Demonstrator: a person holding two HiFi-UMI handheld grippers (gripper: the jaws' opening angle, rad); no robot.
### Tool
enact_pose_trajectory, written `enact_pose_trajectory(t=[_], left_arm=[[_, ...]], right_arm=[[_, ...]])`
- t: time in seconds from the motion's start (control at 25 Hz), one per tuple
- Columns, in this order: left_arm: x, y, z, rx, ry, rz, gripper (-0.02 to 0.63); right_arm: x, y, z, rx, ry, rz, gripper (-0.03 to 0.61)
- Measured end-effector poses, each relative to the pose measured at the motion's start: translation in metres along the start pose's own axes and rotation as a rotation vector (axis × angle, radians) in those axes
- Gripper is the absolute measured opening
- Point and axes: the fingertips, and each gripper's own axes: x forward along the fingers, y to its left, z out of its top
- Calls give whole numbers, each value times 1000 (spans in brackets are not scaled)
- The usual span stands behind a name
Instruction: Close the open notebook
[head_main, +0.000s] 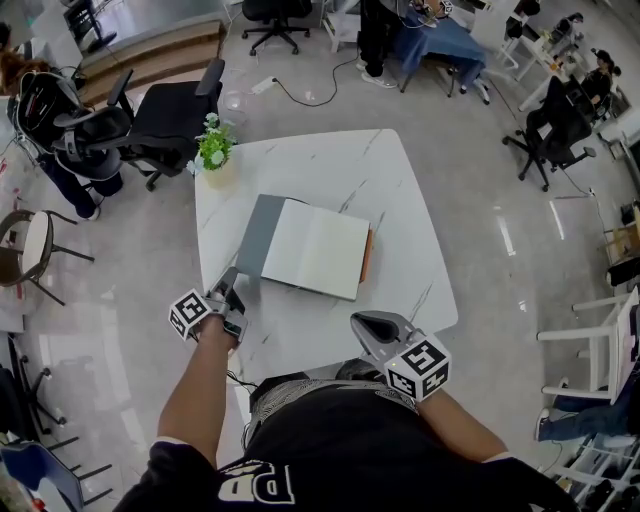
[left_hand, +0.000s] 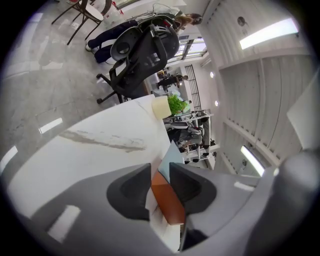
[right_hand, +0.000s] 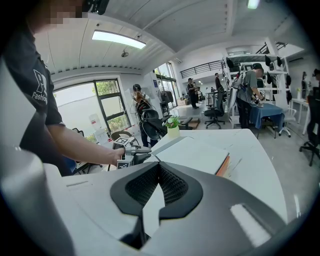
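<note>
The notebook lies open and flat in the middle of the white marble table, with pale pages, a grey left cover and an orange edge at its right. My left gripper hovers just off its near left corner, jaws narrowly open, nothing between them. In the left gripper view the notebook's orange edge shows through that gap, beyond the left gripper. My right gripper is over the table's front edge, shut and empty. The right gripper view shows the right gripper, the notebook ahead and the left gripper.
A small potted plant stands at the table's far left corner. Black office chairs sit beyond that corner on the floor. People and desks are far off at the back of the room.
</note>
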Motion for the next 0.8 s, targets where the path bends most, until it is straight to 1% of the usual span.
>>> enact_pose_trajectory(t=[0.08, 0.28, 0.36, 0.48, 0.6, 0.68, 0.8], left_arm=[[1, 3, -1, -3, 9, 7, 123], [3, 3, -1, -28, -1, -9, 123], [3, 3, -2, -22, 4, -5, 123], [2, 4, -1, 0, 15, 7, 120], [0, 0, 0, 14, 15, 3, 104], [-3, -6, 0, 46, 16, 3, 87], [-5, -17, 0, 113, 31, 5, 66]], right_arm=[[0, 0, -1, -1, 0, -2, 0], [-1, -1, -6, 2, 2, -8, 0], [-1, -2, -7, 6, 2, -10, 0], [0, -3, -7, 8, 0, -9, 0], [0, -4, -6, 9, -3, -8, 0], [-2, -4, -7, 9, -4, -5, 0], [-2, -2, -7, 4, -7, 6, 0]])
